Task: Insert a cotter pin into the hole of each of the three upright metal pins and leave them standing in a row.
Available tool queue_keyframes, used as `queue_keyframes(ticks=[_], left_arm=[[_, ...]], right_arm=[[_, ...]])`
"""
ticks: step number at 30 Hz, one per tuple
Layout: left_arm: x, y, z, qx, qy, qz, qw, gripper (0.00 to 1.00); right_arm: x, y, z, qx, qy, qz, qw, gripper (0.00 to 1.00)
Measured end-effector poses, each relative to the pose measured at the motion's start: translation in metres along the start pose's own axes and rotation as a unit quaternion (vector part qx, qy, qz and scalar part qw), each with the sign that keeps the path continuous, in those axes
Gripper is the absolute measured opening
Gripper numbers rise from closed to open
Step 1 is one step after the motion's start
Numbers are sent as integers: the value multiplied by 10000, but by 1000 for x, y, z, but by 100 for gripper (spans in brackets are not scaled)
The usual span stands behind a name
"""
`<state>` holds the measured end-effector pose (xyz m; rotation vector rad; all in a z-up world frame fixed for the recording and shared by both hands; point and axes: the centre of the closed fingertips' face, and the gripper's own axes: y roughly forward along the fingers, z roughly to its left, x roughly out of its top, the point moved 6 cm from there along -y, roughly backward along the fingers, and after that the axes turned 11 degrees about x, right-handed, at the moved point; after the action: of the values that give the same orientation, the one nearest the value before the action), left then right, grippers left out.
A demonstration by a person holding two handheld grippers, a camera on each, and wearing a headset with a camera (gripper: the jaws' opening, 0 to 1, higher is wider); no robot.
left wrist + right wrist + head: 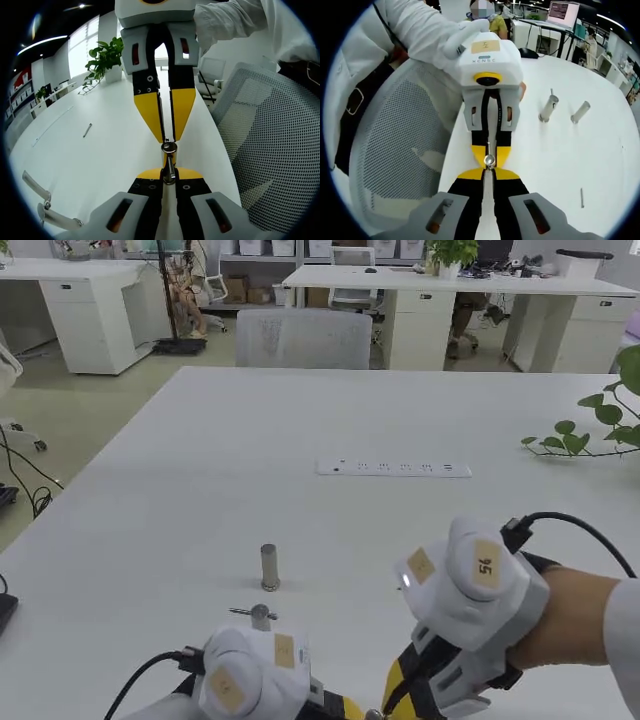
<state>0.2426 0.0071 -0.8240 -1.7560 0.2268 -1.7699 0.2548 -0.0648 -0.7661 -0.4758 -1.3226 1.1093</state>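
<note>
Clamped low on the held pin (pixel 169 161), between yellow tips: the left tool (pixel 168 176). Pin on end at the near edge of the white surface (pixel 115 145), its foot hidden by the jaws, so no telling whether resting or lifted. Facing it head-on from the opposite side, the right tool (pixel 488 172), jaws together with barely a slit between, tips right at the pin's rounded head. Past that head in the right gripper view, toward the slot of the left tool, a thin grey sliver (pixel 488 148); too fine to call a cotter pin with certainty, and no telling what, if anything, pinched in the right jaws. Further out on the surface, well apart from both tools, two more pins standing close together, one behind the other in the head view: nearer, the fitted pin (pixel 260 618) with a thin cross-rod (pixel 241 611) through its top; just beyond, the bare pin (pixel 269 567), upright and plain. Same pair side by side in the upper right of the right gripper view. Flat on the surface, apart from everything else, a loose cotter pin (pixel 581 197). Beyond the pins, a white power strip (pixel 393 469) lying crosswise; at the right edge, trailing leaves of a plant (pixel 600 425). Beside the near edge of the surface, a grey mesh chair (pixel 260 135). Behind the right tool's white housing in the head view, a white sleeve (pixel 625 630).
</note>
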Motion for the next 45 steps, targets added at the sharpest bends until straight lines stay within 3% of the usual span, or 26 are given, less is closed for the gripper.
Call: queue_keyframes(ticks=[5, 10, 17, 31, 39, 45], left_arm=[[-1, 0, 1, 35, -30, 1, 10000, 8], [-2, -2, 2, 98, -108, 36, 9999, 18], [2, -11, 3, 160, -290, -84, 9994, 30], [5, -55, -1, 165, -725, -341, 9967, 54], [3, -82, -2, 327, -899, -498, 9942, 64], [1, -101, 3, 554, -1155, -645, 9897, 71]], right_arm=[[-3, 0, 0, -59, 65, -56, 9999, 10], [-5, -3, 1, -126, 120, -103, 9998, 11], [-9, -2, 2, -191, 183, -204, 9994, 16], [-19, 5, 6, -328, 427, -543, 9971, 24], [-17, 10, 6, -400, 522, -763, 9949, 25], [-17, 15, 7, -453, 550, -858, 9938, 25]])
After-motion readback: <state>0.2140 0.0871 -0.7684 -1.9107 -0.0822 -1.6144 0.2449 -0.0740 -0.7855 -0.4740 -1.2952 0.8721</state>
